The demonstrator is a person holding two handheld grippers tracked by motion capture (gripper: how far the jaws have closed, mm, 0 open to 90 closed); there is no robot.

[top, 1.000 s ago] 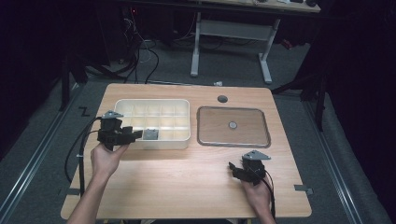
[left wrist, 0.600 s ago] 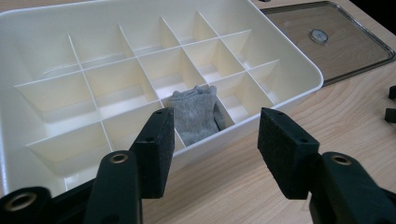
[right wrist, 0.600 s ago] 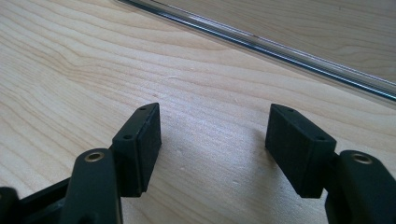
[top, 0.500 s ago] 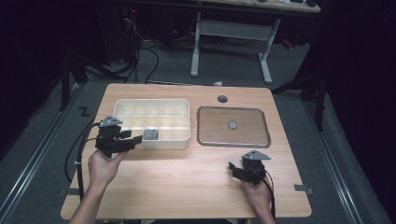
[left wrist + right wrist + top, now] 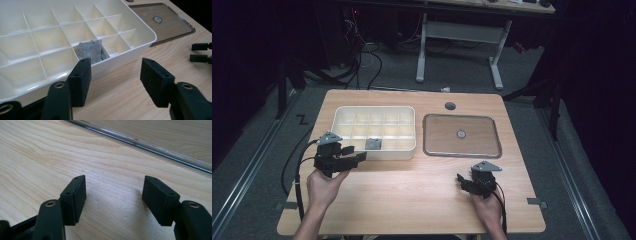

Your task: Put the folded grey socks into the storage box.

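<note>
Beside the divided tray's (image 5: 343,113) front wall, the left gripper (image 5: 113,81) hung wide open, empty (grey cloth (image 5: 91,51) lay in a front compartment). Right gripper (image 5: 113,200) sat agape, empty, near the clear lid (image 5: 462,135).

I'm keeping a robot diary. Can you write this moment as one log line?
left gripper: open, by organizer box | right gripper: open, over table | grey cloth: in box compartment | clear lid: beside box

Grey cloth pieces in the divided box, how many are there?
1. The grey cloth sits in a front-row compartment of the white divided box, near the open left hand-held gripper. The other visible compartments look empty.
</note>
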